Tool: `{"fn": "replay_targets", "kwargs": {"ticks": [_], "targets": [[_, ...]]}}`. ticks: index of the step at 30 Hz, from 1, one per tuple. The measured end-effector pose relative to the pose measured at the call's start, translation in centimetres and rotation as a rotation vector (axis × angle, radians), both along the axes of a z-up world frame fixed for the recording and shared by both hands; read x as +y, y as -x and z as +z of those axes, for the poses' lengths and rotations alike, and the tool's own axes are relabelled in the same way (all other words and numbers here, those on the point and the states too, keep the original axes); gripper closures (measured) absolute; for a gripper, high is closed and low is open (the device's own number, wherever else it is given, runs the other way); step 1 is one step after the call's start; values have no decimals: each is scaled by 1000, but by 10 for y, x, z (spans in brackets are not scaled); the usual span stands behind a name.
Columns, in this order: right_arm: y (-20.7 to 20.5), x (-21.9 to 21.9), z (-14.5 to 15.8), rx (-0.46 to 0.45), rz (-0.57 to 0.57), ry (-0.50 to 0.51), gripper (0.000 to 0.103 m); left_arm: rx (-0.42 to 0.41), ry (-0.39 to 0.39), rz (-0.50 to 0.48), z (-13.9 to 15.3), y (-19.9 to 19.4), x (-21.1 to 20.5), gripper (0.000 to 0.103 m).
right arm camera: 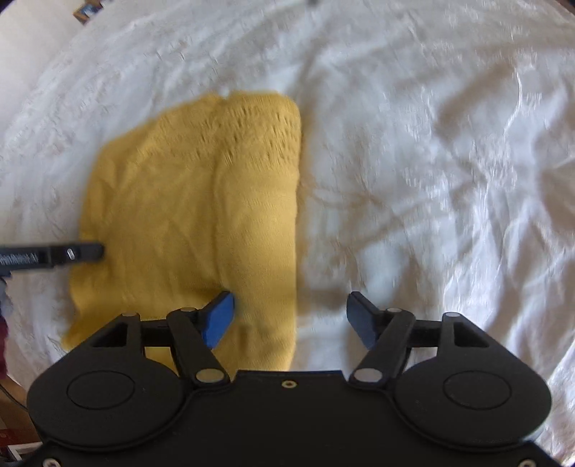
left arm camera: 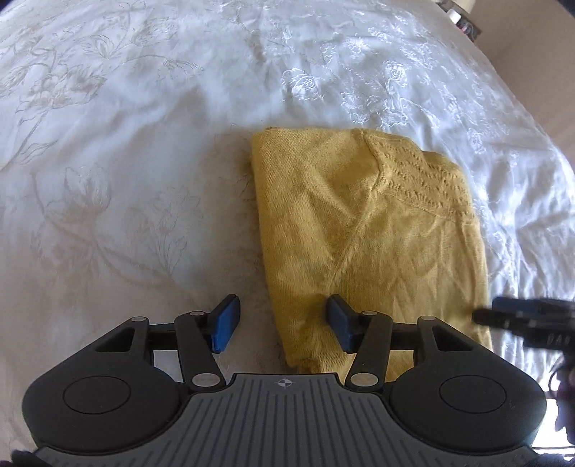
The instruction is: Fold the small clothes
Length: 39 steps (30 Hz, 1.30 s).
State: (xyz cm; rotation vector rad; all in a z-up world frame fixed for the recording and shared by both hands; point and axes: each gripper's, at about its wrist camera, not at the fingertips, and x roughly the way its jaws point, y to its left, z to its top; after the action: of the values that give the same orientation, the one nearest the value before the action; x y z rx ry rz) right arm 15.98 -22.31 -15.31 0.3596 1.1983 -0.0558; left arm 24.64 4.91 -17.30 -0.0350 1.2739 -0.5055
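A yellow knitted garment (left arm camera: 366, 230) lies folded into a rectangle on the white bedspread (left arm camera: 125, 143); it also shows in the right wrist view (right arm camera: 201, 201), blurred. My left gripper (left arm camera: 282, 323) is open over the garment's near left edge, holding nothing. My right gripper (right arm camera: 291, 319) is open over the garment's near right edge, holding nothing. The right gripper's tip shows at the right of the left wrist view (left arm camera: 517, 316). The left gripper's tip shows at the left of the right wrist view (right arm camera: 72, 253), at the garment's left edge.
The white embroidered bedspread (right arm camera: 431, 161) is wrinkled around the garment. Small objects stand beyond the bed's far corner (left arm camera: 463, 18). Floor and clutter show past the bed's edge at the lower left of the right wrist view (right arm camera: 10, 424).
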Motion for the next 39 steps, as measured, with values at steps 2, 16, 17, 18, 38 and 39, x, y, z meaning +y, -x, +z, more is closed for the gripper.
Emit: {"fn": "replay_targets", "kwargs": {"ticks": [2,16,17,18,38,39], "targets": [[-12,-5,11,-53,-11,20,29,-23,10,-12,6,8,1,51],[-106,-26,-37,65,27,130,3,60,-9,-119,-23,59,-3,49],[-107,-28,-39,68,22,125,1,65,-5,-114,-24,58,-2,48],[-107,-29,-40,69,10,114,1,71,-1,-114,-25,58,-1,47],[-25,-14,-17,37,-78,125,1,-163,-91,-18,-1,-5,-17,10],[-22,-18,-20,49,-101,123,1,-144,-116,-11,-6,-8,-14,8]]}}
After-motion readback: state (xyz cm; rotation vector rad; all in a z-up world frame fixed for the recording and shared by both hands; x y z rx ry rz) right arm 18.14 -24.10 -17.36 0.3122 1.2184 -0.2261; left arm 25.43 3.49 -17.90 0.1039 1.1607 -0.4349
